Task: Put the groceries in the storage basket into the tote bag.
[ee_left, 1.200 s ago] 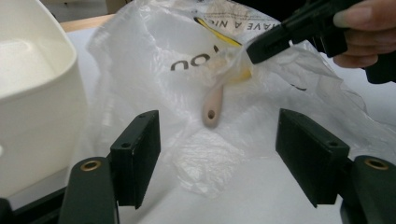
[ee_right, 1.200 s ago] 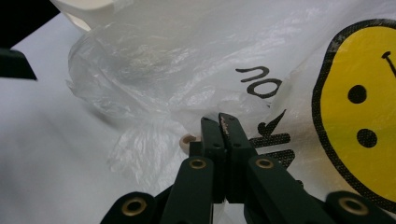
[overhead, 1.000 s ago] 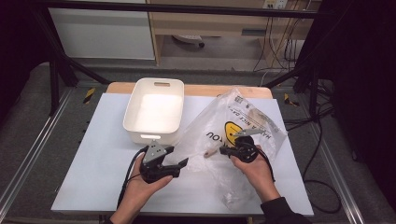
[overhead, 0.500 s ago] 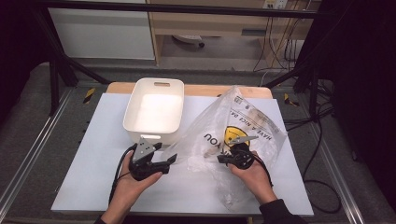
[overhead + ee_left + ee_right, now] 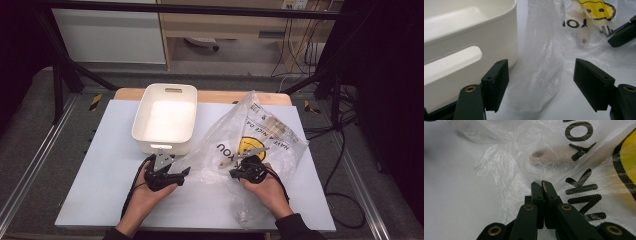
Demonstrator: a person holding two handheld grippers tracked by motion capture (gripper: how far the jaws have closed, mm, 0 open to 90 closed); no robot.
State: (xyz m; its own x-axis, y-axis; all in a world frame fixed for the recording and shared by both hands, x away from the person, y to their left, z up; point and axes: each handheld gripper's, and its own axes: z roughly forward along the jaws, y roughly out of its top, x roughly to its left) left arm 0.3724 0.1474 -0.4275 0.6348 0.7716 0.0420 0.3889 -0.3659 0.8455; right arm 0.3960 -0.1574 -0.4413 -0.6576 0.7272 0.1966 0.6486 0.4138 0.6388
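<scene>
A clear plastic bag (image 5: 250,135) with a yellow smiley and black lettering stands crumpled on the white table (image 5: 100,165), right of centre. My right gripper (image 5: 233,173) is shut on the bag's film near its lower left edge; in the right gripper view the jaws (image 5: 541,185) pinch the thin plastic (image 5: 506,177). A beige handle-like piece with a hole (image 5: 551,155) lies inside the bag. My left gripper (image 5: 183,173) is open just left of the bag. In the left gripper view a fold of the bag (image 5: 536,82) hangs between its wide jaws (image 5: 540,65), untouched.
A white plastic tub (image 5: 165,120) with cut-out handles sits at the table's back centre; its near wall (image 5: 461,50) is close beside my left gripper's left jaw. The right gripper (image 5: 621,35) shows far off in the left gripper view. Bare table lies to the left and front.
The right hand has sunk toward the table and drifted left, bringing the bag's held edge lower. The left gripper has dropped slightly and now sits at the bag's left fold.
</scene>
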